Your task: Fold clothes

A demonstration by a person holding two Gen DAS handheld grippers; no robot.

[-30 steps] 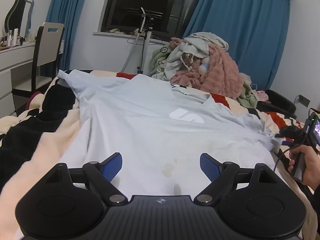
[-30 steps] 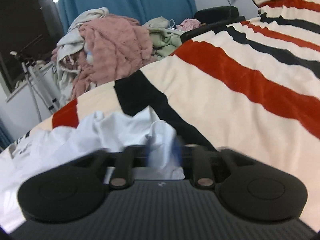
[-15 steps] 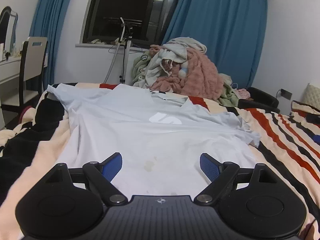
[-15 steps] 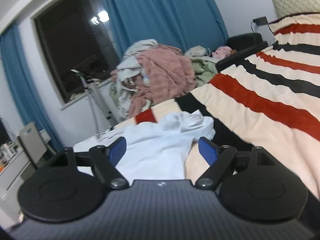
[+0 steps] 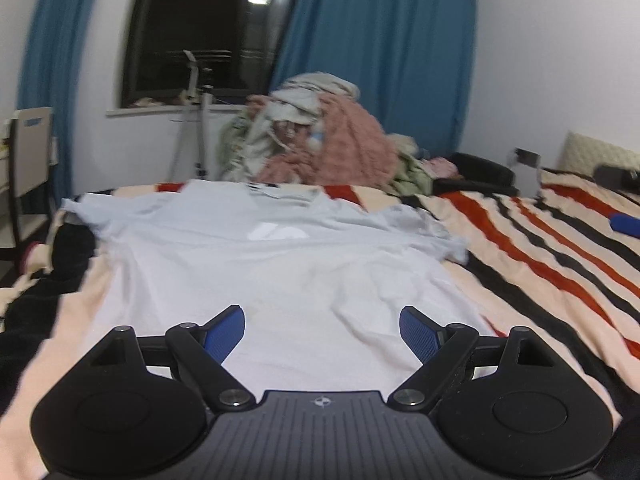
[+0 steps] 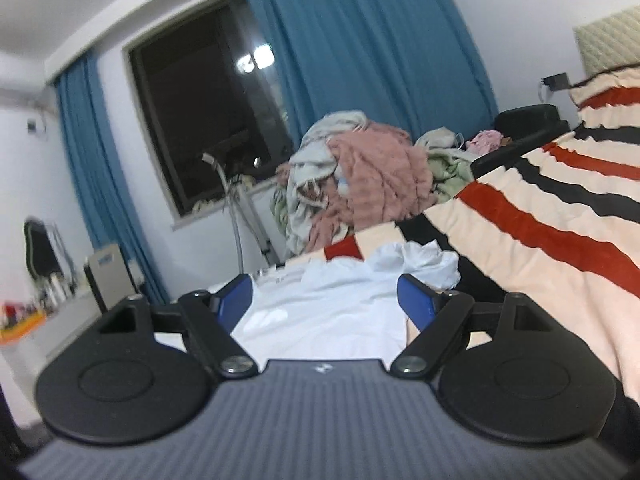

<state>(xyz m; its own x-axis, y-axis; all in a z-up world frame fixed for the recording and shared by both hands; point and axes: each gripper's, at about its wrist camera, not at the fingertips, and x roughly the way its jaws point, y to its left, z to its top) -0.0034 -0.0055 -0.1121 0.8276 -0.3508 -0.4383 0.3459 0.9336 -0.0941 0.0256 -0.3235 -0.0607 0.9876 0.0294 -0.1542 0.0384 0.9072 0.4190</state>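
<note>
A pale white T-shirt (image 5: pixel 280 264) with a white logo lies spread flat on the striped bed, hem towards me and collar at the far side. My left gripper (image 5: pixel 322 330) hovers open above the hem with nothing between its blue pads. In the right wrist view the same T-shirt (image 6: pixel 332 312) lies ahead, its right sleeve (image 6: pixel 420 262) crumpled. My right gripper (image 6: pixel 324 300) is open and empty, held back from the shirt's right side.
A striped blanket (image 5: pixel 540 248) in cream, red and black covers the bed. A heap of clothes (image 5: pixel 320 140) with a pink fleece sits at the far edge before blue curtains. A tripod stand (image 5: pixel 196 128) and a chair (image 5: pixel 28 148) stand at the left.
My right gripper let go of the shirt's right sleeve, opened, and drew back and upward. My left gripper stayed open and tilted up, with the view swinging right.
</note>
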